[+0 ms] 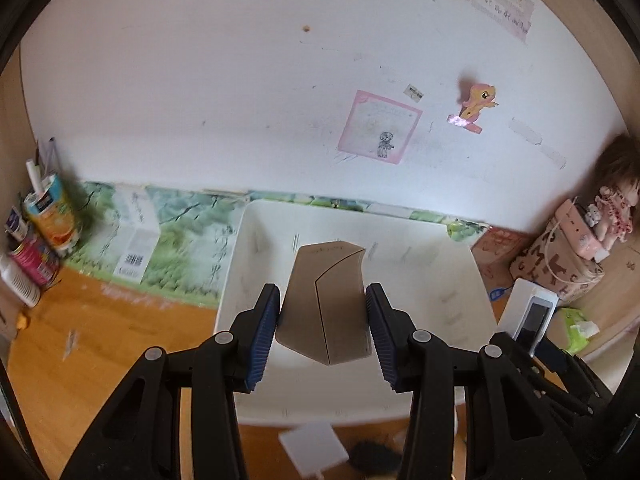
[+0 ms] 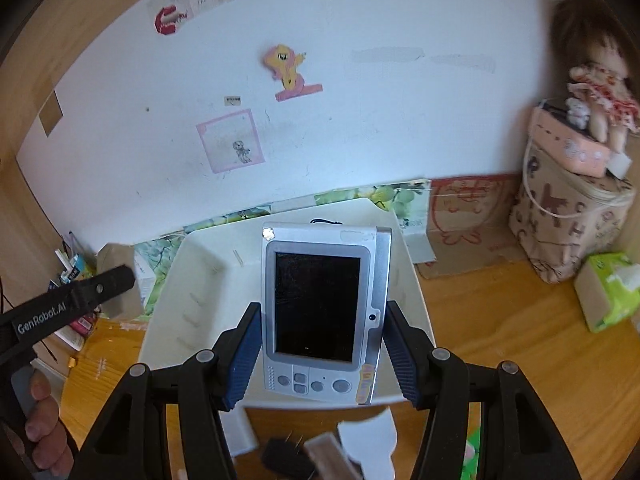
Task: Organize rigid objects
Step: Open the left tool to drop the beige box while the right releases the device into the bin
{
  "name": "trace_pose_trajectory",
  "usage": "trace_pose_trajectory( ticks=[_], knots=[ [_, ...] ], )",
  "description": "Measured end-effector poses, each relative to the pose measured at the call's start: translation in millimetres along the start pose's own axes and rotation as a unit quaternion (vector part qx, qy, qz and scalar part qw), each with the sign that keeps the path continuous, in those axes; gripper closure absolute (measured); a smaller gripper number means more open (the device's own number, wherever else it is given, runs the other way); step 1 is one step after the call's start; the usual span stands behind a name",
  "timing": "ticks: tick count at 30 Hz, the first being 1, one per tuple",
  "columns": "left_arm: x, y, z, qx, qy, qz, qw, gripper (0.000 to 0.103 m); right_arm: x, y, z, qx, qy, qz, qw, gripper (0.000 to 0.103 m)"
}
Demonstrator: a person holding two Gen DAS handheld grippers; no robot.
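Observation:
My left gripper (image 1: 323,320) is shut on a tan, angular box (image 1: 324,304), holding it above a white plastic bin (image 1: 460,292). In the right wrist view that box (image 2: 116,284) shows at the left, past the left gripper's black arm. My right gripper (image 2: 320,356) is shut on a silver handheld device with a dark screen (image 2: 320,308), its blue pads pressing both sides. It hangs over the same white bin (image 2: 188,280). The device (image 1: 532,312) also appears at the right edge of the left wrist view.
A wooden desk (image 1: 80,340) meets a white wall with stickers. Cartons and tubes (image 1: 44,232) crowd the left corner. A patterned bag with a doll (image 2: 572,208) and a green tissue pack (image 2: 612,288) stand at the right. Small white and black items (image 2: 320,452) lie in front of the bin.

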State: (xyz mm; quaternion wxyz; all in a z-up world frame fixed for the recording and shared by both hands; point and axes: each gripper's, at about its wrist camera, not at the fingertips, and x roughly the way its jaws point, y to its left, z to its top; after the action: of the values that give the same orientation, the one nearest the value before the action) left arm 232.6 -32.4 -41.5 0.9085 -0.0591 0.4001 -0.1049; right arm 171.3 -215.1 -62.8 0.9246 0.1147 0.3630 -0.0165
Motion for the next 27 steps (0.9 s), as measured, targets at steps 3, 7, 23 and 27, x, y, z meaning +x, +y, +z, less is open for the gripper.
trace_pose_trajectory(
  ticks=[3,7,23,27],
  knots=[
    [18.4,-0.2,-2.2,-0.001,-0.004,-0.004,1.0,0.066,19.0,-2.5,-1.2,-0.008,0.007,0.008,1.0,0.044],
    [36.9,0.0,-1.4,-0.004,0.004,-0.005,1.0,0.066,45.6,-2.3,-3.4,-0.024,0.024,0.023,0.999,0.044],
    [45.3,10.3,0.2,-0.012,0.006,0.011,0.9998,0.058,65.3,-0.6,-8.6,-0.014,0.029,0.028,0.999,0.029],
    [23.3,10.1,1.8,-0.013,-0.012,0.002,0.9998,0.045,49.7,-4.3,-6.3,-0.003,0.013,0.019,1.0,0.023]
  ],
)
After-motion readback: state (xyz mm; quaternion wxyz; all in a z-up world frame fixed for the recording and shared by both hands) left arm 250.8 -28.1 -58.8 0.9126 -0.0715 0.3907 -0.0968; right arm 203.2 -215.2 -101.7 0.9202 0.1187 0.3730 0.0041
